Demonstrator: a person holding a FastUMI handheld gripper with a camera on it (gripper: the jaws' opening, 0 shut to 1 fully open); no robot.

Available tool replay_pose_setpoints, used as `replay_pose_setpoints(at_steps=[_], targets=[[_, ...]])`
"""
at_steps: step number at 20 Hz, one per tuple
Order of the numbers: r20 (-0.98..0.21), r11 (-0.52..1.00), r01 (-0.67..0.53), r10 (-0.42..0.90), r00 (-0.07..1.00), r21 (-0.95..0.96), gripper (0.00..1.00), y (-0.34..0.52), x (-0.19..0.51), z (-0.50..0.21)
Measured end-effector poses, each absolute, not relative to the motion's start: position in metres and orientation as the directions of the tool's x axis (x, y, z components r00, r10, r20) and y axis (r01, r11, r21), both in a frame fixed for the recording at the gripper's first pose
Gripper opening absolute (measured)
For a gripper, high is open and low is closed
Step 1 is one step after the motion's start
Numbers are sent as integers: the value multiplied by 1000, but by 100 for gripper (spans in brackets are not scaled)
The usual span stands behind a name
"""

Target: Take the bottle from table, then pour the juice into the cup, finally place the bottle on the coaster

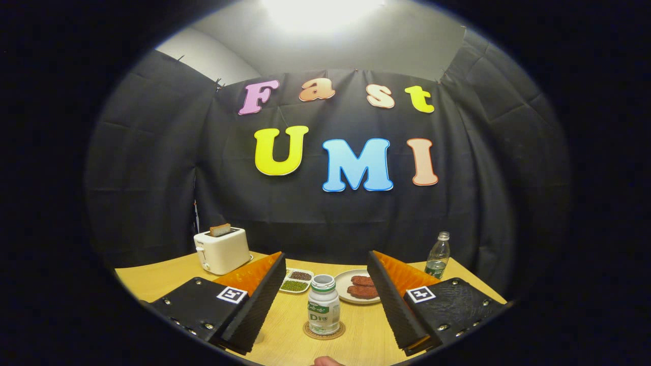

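Observation:
A small white bottle (pixel 324 310) with a green label and a pale cap stands upright on a round brown coaster (pixel 324 334) on the wooden table (pixel 366 335). It sits between the two fingers, nearer their bases than their tips. My gripper (pixel 325 262) is open, with a wide gap on each side of the bottle and neither finger touching it. A pale bit of something peeks out beside the base of the left finger (pixel 254 305); I cannot tell what it is.
A white toaster (pixel 222 250) with a bread slice stands at the back left. Beyond the bottle lie a divided dish of beans (pixel 296 280) and a plate (pixel 351 277) with reddish patties. A clear bottle (pixel 438 255) stands at the back right. A person's fingertip (pixel 328 361) shows at the near edge.

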State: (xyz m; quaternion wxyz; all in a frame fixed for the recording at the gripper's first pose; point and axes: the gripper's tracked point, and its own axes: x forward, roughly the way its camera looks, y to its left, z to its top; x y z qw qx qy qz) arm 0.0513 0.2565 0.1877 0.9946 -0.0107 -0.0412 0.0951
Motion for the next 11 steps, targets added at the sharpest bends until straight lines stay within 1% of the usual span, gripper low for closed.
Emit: replay_pose_setpoints(at_steps=[2, 6, 11], targets=[[83, 982, -179, 183, 980, -51, 98, 252, 41, 196], [102, 979, -205, 206, 973, -22, 98, 244, 25, 202], [87, 977, -212, 214, 973, -35, 98, 223, 17, 169]])
